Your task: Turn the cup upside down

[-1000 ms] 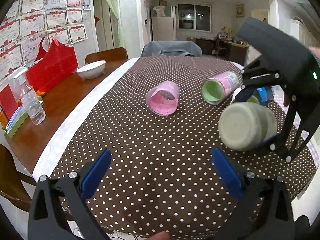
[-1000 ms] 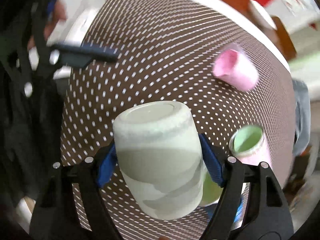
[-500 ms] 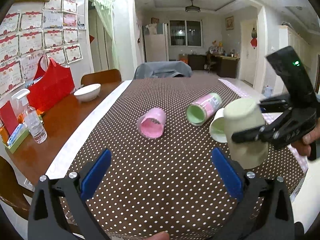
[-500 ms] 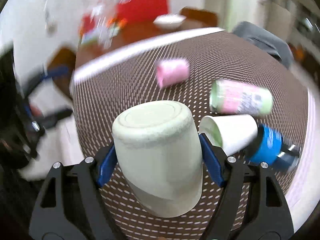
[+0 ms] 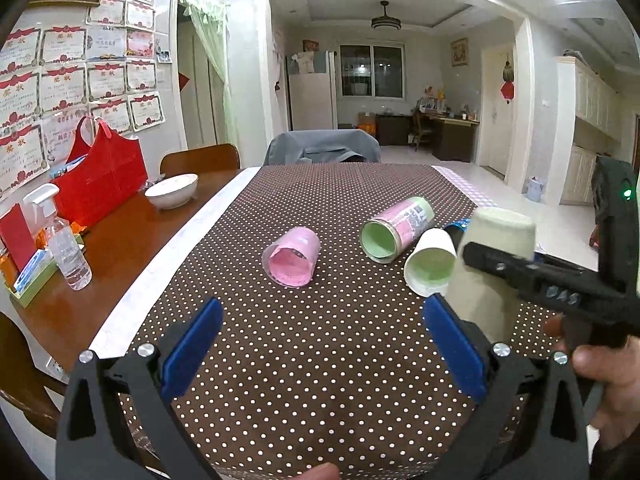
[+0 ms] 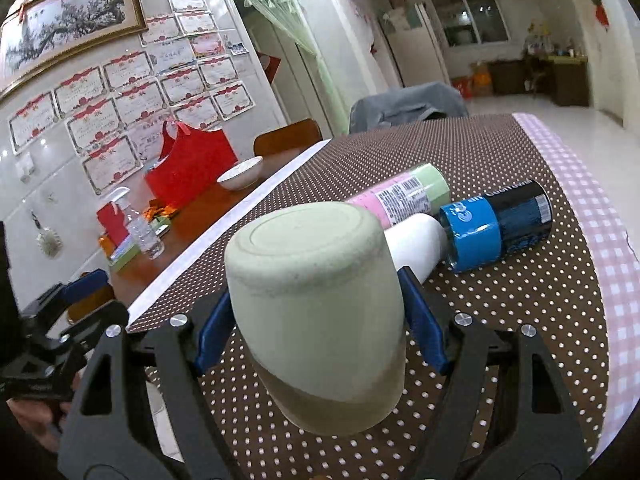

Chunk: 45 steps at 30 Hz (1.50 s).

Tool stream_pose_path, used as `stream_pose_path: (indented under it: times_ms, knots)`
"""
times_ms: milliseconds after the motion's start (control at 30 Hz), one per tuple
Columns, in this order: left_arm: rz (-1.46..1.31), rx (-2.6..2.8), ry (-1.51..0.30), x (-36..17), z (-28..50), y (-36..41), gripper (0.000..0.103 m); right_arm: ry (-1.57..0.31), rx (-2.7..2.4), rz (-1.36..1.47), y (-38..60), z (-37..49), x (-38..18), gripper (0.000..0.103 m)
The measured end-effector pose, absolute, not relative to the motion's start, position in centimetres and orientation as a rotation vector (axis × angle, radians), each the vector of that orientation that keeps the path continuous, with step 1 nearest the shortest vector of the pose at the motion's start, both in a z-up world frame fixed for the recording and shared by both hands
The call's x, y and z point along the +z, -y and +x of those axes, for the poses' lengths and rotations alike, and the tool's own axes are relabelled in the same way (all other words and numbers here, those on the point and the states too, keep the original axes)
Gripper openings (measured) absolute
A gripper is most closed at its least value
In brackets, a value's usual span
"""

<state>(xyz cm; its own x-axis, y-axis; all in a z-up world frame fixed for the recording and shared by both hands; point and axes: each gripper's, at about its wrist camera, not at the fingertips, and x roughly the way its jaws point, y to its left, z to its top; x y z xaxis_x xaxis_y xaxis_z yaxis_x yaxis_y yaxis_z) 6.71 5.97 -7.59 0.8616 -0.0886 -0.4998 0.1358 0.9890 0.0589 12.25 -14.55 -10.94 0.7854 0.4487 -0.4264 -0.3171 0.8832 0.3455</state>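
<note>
Here the right tongs (image 6: pixel 320 312) are clenched on the pale green cup (image 6: pixel 320 312), blue pads pressing its two sides, base up and mouth toward the dotted surface (image 6: pixel 500 320); whether the rim touches the cloth is hidden. The left tongs (image 5: pixel 320 352) hang released above bare cloth, well apart from the cup. Just behind the cup lie a white cup (image 5: pixel 430 264), a blue can (image 6: pixel 496 226) and a pink-green tube (image 5: pixel 396 228); a pink cup (image 5: pixel 292 258) lies farther left. The surface's right edge runs near.
</note>
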Motion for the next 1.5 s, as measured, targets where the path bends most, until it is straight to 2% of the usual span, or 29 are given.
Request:
stream_pose_path:
  times_ms: [500, 533, 567, 633, 1067, 1500]
  knots:
    - [0.070, -0.095, -0.540, -8.2, 6.7, -7.0, 0.099, -0.597, 0.283, 0.209, 11.4, 14.1, -14.5, 0.076]
    - [0.068, -0.094, -0.538, -8.1, 6.7, -7.1, 0.099, -0.597, 0.280, 0.207, 11.5, 13.9, -14.5, 0.077]
    - [0.067, -0.094, -0.538, -8.1, 6.7, -7.1, 0.099, -0.597, 0.277, 0.206, 11.6, 13.7, -14.5, 0.087]
    - [0.068, -0.092, -0.536, -8.0, 6.7, -7.0, 0.099, -0.596, 0.283, 0.212, 11.9, 13.2, -14.3, 0.097]
    - [0.092, -0.112, -0.479, -5.4, 5.1, -5.1, 0.099, -0.519, 0.272, 0.328, 16.6, 8.3, -9.2, 0.097]
    - [0.105, -0.130, -0.445, -2.9, 1.9, -2.7, 0.099, -0.460, 0.086, 0.256, 18.5, 2.8, -4.9, 0.097]
